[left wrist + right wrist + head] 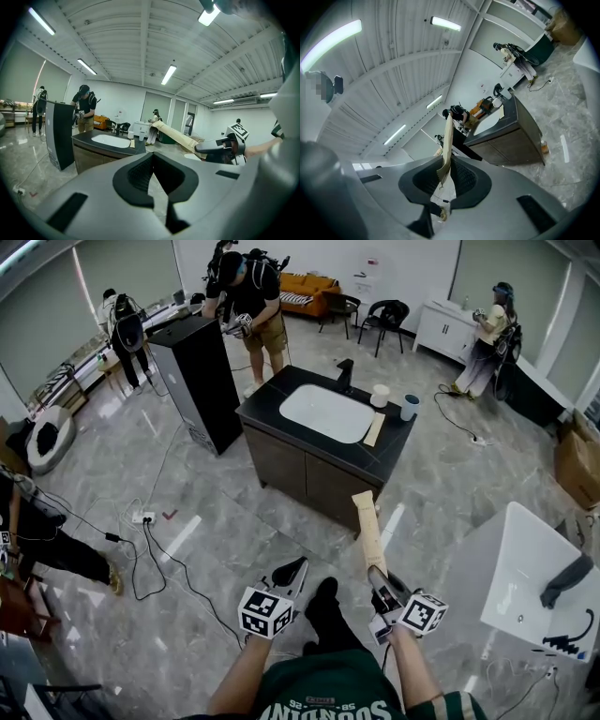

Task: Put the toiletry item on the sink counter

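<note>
A long, flat tan toiletry packet (368, 526) sticks up and forward out of my right gripper (380, 589), which is shut on its lower end. In the right gripper view the packet (448, 136) is pinched between the jaws of that gripper (446, 174). My left gripper (292, 570) hangs beside it at lower centre, shut with nothing in it; its own view shows the empty gripper (152, 161), the packet (176, 134) and the sink counter (89, 139). The black sink counter (265, 409) with a white basin (326, 412) stands ahead on the floor, apart from both grippers.
On the counter stand a black faucet (345, 373), a white cup (380, 395), a blue cup (410, 407) and another tan packet (374, 429). A tall black cabinet (199, 381) is left of it, a white basin unit (525, 568) at right. Cables (150, 554) cross the floor. Several people work around.
</note>
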`<action>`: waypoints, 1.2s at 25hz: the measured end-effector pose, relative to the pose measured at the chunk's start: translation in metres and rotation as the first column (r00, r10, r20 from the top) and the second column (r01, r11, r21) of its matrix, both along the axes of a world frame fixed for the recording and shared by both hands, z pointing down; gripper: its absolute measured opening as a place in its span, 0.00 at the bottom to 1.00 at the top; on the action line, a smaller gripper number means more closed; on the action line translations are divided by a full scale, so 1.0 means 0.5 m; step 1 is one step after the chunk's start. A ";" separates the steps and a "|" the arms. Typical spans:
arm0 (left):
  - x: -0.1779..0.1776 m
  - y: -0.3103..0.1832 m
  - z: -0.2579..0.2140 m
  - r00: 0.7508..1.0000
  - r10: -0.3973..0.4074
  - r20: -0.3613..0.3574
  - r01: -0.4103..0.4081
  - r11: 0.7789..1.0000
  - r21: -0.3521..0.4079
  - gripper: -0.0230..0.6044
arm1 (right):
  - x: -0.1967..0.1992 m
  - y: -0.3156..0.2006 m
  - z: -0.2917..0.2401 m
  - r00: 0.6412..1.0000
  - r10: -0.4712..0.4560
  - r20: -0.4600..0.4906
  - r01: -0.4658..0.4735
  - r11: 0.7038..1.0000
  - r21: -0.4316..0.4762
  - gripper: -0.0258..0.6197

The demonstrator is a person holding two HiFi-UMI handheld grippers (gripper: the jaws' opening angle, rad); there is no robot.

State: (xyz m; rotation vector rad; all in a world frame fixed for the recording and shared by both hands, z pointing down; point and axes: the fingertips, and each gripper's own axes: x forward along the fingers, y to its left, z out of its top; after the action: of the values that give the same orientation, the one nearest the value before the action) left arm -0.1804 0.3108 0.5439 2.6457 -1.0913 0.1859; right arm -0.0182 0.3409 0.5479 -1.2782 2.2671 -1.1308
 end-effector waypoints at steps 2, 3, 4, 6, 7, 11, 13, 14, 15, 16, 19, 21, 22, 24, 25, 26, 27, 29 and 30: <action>-0.001 -0.030 0.003 1.000 0.001 -0.011 -0.001 1.000 -0.005 0.05 | -0.001 -0.029 0.008 1.000 0.001 0.003 -0.001 1.000 -0.002 0.15; -0.001 -0.047 0.005 1.000 0.003 -0.014 -0.003 1.000 -0.006 0.05 | -0.001 -0.047 0.014 1.000 0.002 0.004 -0.002 1.000 -0.002 0.15; 0.001 -0.065 0.008 1.000 0.007 -0.014 -0.007 1.000 -0.006 0.05 | 0.000 -0.066 0.020 1.000 0.004 0.007 -0.003 1.000 -0.003 0.15; 0.004 -0.106 0.015 1.000 0.017 -0.007 -0.017 1.000 -0.006 0.05 | 0.003 -0.109 0.033 1.000 0.011 0.015 -0.011 1.000 -0.009 0.15; 0.006 -0.129 0.018 1.000 0.021 -0.003 -0.021 1.000 -0.007 0.05 | 0.005 -0.132 0.040 1.000 0.017 0.020 -0.016 1.000 -0.013 0.15; 0.008 -0.242 0.017 0.999 0.043 0.018 -0.043 0.999 -0.003 0.05 | 0.008 -0.243 0.057 0.999 0.039 0.032 -0.038 0.999 -0.024 0.15; 0.009 -0.300 0.015 0.998 0.055 0.027 -0.055 0.999 -0.004 0.05 | 0.008 -0.295 0.058 0.998 0.049 0.035 -0.048 0.998 -0.030 0.15; 0.011 -0.329 0.013 0.998 0.059 0.029 -0.059 0.998 -0.004 0.05 | 0.010 -0.322 0.057 0.998 0.055 0.037 -0.054 0.998 -0.031 0.15; 0.013 -0.359 0.011 0.998 0.064 0.030 -0.064 0.998 -0.005 0.05 | 0.012 -0.350 0.056 0.997 0.062 0.041 -0.060 0.998 -0.033 0.15; 0.017 -0.389 0.008 0.997 0.070 0.029 -0.070 0.998 -0.006 0.05 | 0.014 -0.377 0.054 0.997 0.069 0.045 -0.067 0.997 -0.034 0.15; 0.032 -0.471 -0.003 0.995 0.096 0.029 -0.096 0.995 -0.007 0.05 | 0.019 -0.456 0.042 0.995 0.089 0.050 -0.087 0.995 -0.041 0.15; 0.044 -0.526 -0.008 0.993 0.112 0.034 -0.112 0.994 -0.005 0.05 | 0.022 -0.509 0.037 0.993 0.102 0.057 -0.099 0.994 -0.040 0.15; 0.050 -0.554 -0.009 0.992 0.119 0.036 -0.119 0.993 -0.004 0.05 | 0.025 -0.535 0.037 0.992 0.108 0.058 -0.106 0.994 -0.039 0.15; 0.062 -0.609 -0.009 0.991 0.132 0.038 -0.132 0.991 -0.004 0.05 | 0.033 -0.586 0.036 0.991 0.122 0.047 -0.121 0.992 -0.037 0.15; 0.069 -0.635 -0.009 0.990 0.138 0.039 -0.138 0.990 -0.005 0.05 | 0.039 -0.608 0.034 0.991 0.130 0.040 -0.129 0.991 -0.036 0.15; 0.077 -0.659 -0.008 0.989 0.144 0.039 -0.144 0.990 -0.006 0.05 | 0.045 -0.629 0.032 0.990 0.137 0.031 -0.136 0.990 -0.035 0.15; 0.085 -0.680 -0.007 0.988 0.151 0.040 -0.151 0.989 -0.006 0.05 | 0.053 -0.648 0.030 0.989 0.143 0.024 -0.143 0.989 -0.033 0.15; 0.098 -0.717 -0.007 0.986 0.164 0.043 -0.164 0.986 -0.002 0.05 | 0.067 -0.679 0.029 0.987 0.160 0.018 -0.159 0.987 -0.030 0.15; 0.105 -0.732 -0.007 0.984 0.172 0.044 -0.172 0.985 0.001 0.05 | 0.074 -0.692 0.030 0.986 0.168 0.016 -0.167 0.985 -0.030 0.15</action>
State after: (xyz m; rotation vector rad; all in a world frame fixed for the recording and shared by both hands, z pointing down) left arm -0.1282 -0.0554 0.5402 2.7524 -0.8756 0.2766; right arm 0.0187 -0.0049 0.5631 -1.4331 2.0922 -1.1129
